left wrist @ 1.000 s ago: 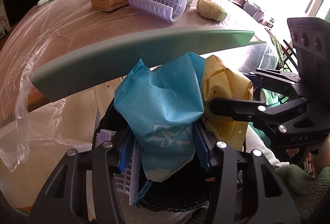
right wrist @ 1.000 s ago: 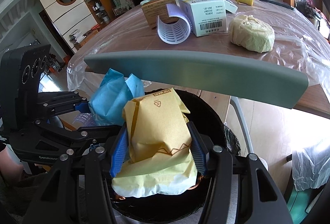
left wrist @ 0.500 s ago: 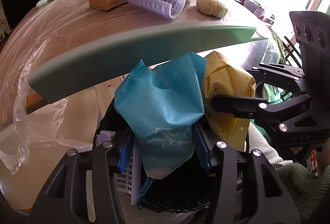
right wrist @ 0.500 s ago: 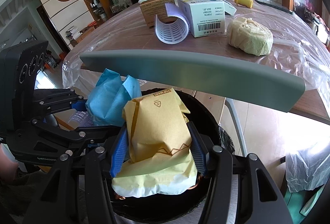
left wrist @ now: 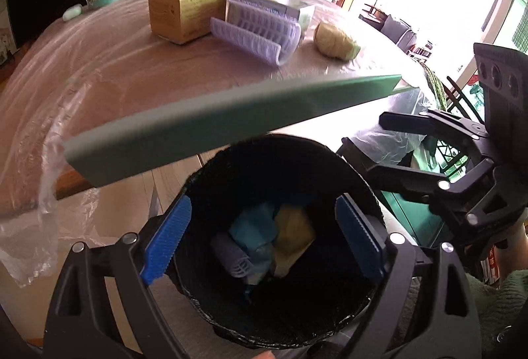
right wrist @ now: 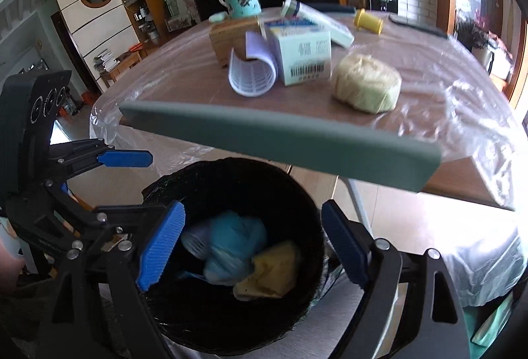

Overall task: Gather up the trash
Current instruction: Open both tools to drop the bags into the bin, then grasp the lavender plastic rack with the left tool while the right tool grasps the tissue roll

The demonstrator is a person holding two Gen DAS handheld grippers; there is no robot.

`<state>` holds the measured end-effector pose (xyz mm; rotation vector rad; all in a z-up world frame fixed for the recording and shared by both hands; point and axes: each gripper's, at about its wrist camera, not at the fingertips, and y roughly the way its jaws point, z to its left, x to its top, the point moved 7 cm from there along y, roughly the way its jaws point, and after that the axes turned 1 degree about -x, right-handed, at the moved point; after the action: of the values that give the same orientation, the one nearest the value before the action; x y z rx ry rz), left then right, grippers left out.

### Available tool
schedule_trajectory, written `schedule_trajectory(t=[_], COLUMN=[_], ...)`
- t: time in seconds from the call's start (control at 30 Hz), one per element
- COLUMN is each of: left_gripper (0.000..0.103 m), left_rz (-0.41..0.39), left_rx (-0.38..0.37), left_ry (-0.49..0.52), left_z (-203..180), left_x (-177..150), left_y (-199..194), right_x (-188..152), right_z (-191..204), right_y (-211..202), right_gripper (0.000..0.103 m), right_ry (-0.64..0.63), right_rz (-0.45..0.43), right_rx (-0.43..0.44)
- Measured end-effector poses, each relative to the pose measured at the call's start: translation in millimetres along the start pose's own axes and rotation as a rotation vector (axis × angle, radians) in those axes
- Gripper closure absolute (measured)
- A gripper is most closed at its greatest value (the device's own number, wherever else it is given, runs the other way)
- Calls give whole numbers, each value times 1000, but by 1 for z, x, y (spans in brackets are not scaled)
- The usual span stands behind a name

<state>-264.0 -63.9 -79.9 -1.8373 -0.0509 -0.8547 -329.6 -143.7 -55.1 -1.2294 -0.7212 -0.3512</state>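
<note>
Opening wide w/ nothing between the pads, the left gripper (left wrist: 264, 236) and right gripper (right wrist: 254, 246) both hang over the round black bag-lined trash bin (left wrist: 359, 167). Inside, low centre of both views, lie a crumpled blue paper wrapper (right wrist: 237, 236), a yellow paper bag (right wrist: 274, 269) and a ribbed lilac plastic piece (left wrist: 232, 256). Risk: grey-green lid flap (left wrist: 231, 124) sits just above the rim; lifting out carelessly could knock it. More trash, e.g. the beige crumpled wad (right wrist: 366, 85), waits upper-right on the plastic-covered table (right wrist: 429, 61).
</note>
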Motion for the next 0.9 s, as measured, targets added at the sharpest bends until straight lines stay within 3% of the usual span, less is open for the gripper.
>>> schedule_trajectory(t=[0.13, 0.27, 0.43, 0.5, 0.6, 0.7, 0.9], left_gripper=[13, 10, 1, 1, 1, 2, 1], left_rz=[-60, -171, -476, -493, -338, -272, -194], left_rx=[14, 50, 174, 209, 82, 17, 9], left_ry=[4, -16, -21, -48, -42, -93, -62], left_z=[3, 13, 30, 39, 43, 45, 28], left_x=[10, 33, 74, 86, 96, 98, 99], left_y=[-26, -61, -119, -118, -87, -69, -36], right_x=[15, 43, 78, 91, 101, 101, 88], right_z=[-1, -6, -17, -22, -40, -50, -66], right_y=[-29, -70, -120, -111, -86, -62, -23], right_gripper=[14, 4, 4, 4, 4, 4, 6], right_ry=[-20, -34, -40, -40, 1, -3, 37], right_rz=[-87, -254, -566, -531, -419, -324, -208], right_rx=[-14, -71, -221, -234, -319, -327, -318])
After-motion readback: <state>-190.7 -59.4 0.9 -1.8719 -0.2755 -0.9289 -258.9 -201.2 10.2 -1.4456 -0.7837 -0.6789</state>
